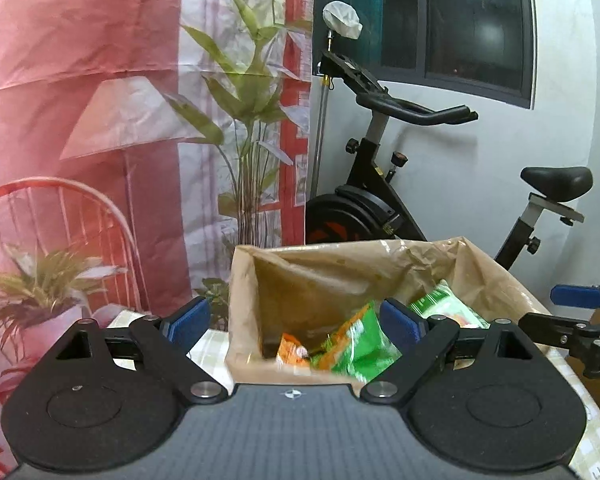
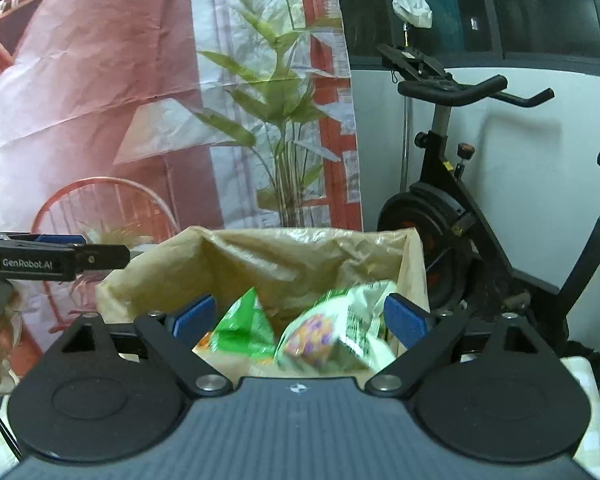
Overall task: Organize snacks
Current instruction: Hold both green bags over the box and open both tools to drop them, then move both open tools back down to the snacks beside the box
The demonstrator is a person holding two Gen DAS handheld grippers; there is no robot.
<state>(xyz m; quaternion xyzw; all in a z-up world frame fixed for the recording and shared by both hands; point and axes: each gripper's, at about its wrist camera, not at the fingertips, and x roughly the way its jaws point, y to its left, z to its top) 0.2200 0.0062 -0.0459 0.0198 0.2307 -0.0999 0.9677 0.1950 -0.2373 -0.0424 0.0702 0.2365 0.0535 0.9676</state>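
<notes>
Now keep both wide, empty tongs, left gripper (image 1: 296, 322) and right gripper (image 2: 300, 314), above paper bag (image 1: 332, 268); confirm snack packets (image 2: 332, 332) settle inside.

Both cams ride on the handheld grippers, looking forward and a bit downward along the fingers. Each sits close over the near rim of the same open brown paper bag (image 1: 320, 276) (image 2: 300, 256), left view from the bag's left side, right view from its right. They also share the exercise bike (image 1: 384, 200) (image 2: 444, 208) and printed backdrop (image 1: 100, 80) (image 2: 100, 80) behind.
</notes>
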